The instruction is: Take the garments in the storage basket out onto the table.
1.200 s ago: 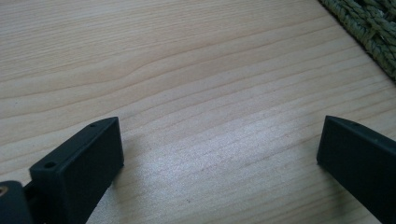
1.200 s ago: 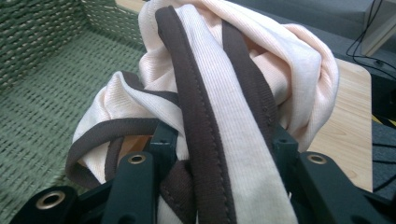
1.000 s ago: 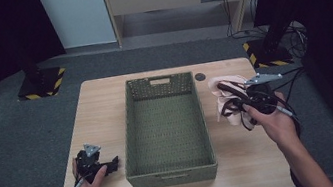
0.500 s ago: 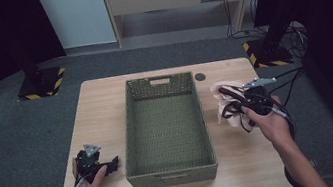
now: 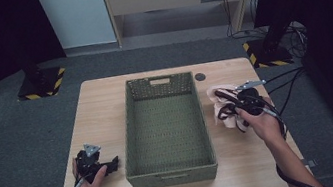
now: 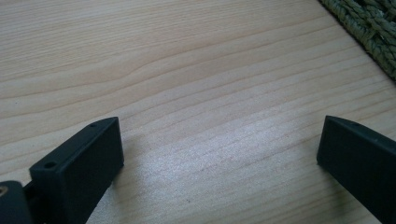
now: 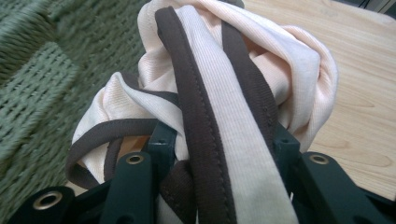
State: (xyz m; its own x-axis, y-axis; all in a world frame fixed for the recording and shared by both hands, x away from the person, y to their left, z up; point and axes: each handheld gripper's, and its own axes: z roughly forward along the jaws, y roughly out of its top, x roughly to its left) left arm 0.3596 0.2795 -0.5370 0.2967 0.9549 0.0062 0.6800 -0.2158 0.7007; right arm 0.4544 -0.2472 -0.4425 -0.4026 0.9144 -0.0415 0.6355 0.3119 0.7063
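Note:
A pale pink garment (image 5: 219, 96) with dark brown trim lies bunched on the wooden table (image 5: 102, 114), just right of the green woven basket (image 5: 172, 176). My right gripper (image 5: 229, 101) is shut on the garment. In the right gripper view the cloth (image 7: 210, 70) bulges up between the jaws of my right gripper (image 7: 223, 149), with the basket wall (image 7: 37, 74) close on the left. My left gripper (image 5: 110, 164) rests at the table's front left, beside the basket. Its jaws are wide open over bare wood (image 6: 219, 154), with nothing between them.
The basket is empty inside. A small dark round disc (image 5: 199, 76) sits on the table behind the basket's right corner. Black cables (image 5: 284, 80) trail off the right edge. A corner of the basket (image 6: 373, 32) shows at the upper right of the left gripper view.
My right gripper has shifted slightly left and away, toward the basket, with the garment in it. The left gripper has not moved.

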